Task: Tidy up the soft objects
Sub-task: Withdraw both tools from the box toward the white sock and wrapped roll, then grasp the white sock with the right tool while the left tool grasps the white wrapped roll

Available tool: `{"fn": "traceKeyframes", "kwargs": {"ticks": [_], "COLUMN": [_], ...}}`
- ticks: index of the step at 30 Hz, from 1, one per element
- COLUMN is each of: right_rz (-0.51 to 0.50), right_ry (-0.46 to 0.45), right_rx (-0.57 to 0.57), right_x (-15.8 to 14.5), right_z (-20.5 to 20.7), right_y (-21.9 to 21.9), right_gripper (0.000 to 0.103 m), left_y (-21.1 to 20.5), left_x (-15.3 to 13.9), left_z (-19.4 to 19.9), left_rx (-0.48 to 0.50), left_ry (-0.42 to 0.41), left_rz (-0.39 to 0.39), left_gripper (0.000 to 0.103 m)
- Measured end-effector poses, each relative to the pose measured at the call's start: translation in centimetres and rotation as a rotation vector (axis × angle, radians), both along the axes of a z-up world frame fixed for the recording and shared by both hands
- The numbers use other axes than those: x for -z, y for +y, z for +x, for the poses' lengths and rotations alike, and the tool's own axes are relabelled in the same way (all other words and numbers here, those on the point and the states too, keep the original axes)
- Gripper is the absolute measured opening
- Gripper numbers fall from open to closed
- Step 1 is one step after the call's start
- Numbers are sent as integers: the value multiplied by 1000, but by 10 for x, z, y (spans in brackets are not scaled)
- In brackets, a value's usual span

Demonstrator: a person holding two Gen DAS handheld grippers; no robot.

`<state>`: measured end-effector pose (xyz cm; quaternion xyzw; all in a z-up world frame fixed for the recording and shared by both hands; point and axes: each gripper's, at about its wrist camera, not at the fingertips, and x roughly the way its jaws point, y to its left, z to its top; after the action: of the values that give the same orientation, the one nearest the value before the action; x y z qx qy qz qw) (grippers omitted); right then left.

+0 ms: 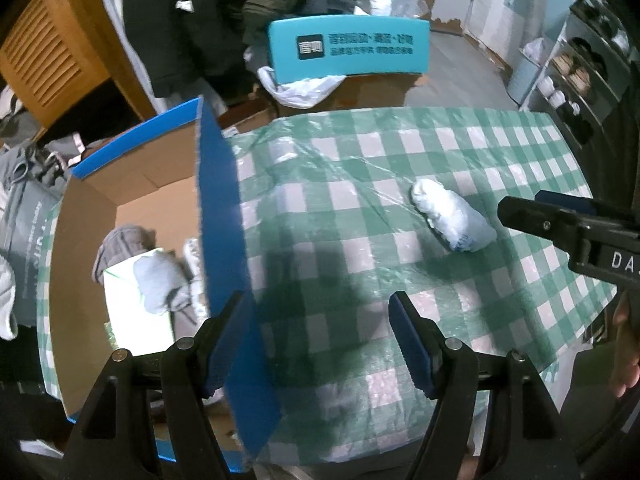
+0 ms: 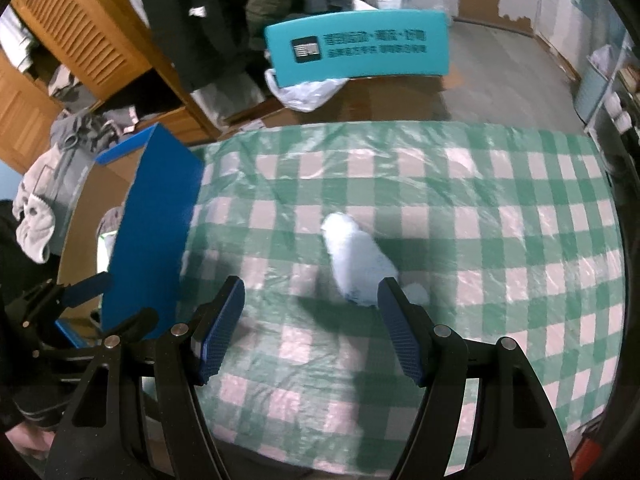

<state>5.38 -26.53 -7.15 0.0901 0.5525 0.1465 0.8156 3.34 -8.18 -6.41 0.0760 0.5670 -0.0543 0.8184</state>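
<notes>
Jaws apart, sock roll (image 2: 356, 258) lying diagonally

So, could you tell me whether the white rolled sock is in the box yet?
Not yet. The white rolled sock lies on the checked tablecloth, outside the cardboard box, which already holds other soft items.

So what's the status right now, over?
Left gripper and right gripper open, empty. White roll loose on checked cloth. Box holds others. Nothing in the way.
</notes>
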Motion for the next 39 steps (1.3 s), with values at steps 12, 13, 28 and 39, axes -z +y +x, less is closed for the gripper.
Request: {"fn": "traceKeyframes", "kwargs": {"ticks": [12, 13, 28, 39], "right_rz": [-21, -24, -57, -63], "right_ry": [85, 97, 244, 273], "right_rx": [100, 104, 197, 174], "right_x": [33, 38, 98, 112], "right_z": [10, 11, 31, 42], "right_y": [-41, -42, -65, -49], "right_gripper": [72, 72, 72, 72], "left_y": [-33, -35, -49, -49], "left_x": [25, 28, 69, 72], "left_z": [11, 13, 38, 36], "left_rx": [39, 39, 21, 37], "left_ry": [54, 59, 151, 159], "left_rz": [34, 35, 42, 45], "left_gripper": [73, 73, 73, 73]}}
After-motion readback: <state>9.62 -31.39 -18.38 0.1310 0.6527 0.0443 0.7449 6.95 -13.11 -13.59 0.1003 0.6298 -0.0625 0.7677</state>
